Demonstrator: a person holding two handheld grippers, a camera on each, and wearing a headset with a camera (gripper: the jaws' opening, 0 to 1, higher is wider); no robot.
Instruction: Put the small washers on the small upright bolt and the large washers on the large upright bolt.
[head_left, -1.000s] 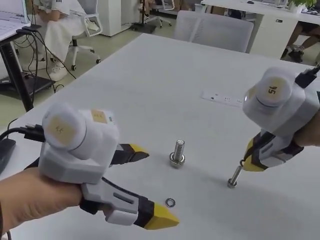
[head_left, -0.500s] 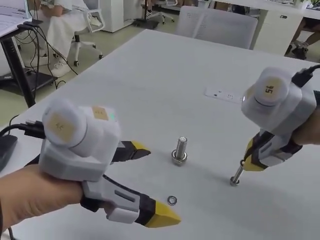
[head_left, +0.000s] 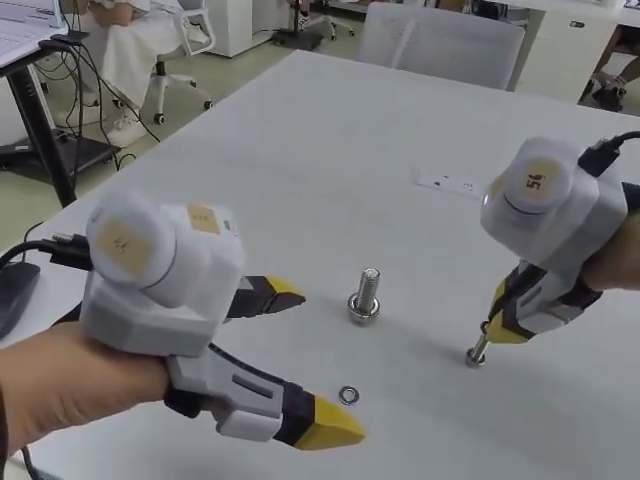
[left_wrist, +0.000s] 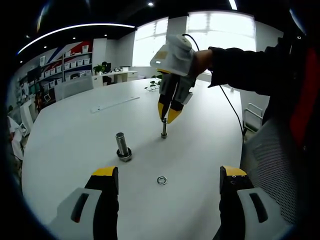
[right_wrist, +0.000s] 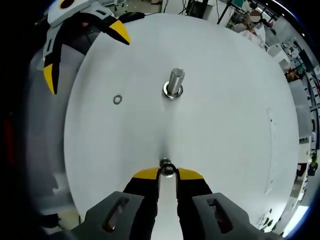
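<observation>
Bare white table (head_left: 300, 150) is lying open around the large upright steel bolt (head_left: 365, 293), its top standing clear; right tongs (head_left: 491, 330) are hanging over the thin upright steel bolt (head_left: 477, 350), blocking approach from above.

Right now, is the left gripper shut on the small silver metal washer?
No, the left gripper is wide open and the washer lies loose on the white table ahead of its jaws.

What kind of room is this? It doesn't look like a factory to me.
Most likely an open-plan office or lab room rather than a factory. There is a big white table with a grey office chair pulled up to it, and a side desk trailing black cables. Another person sits on a swivel chair.
</observation>
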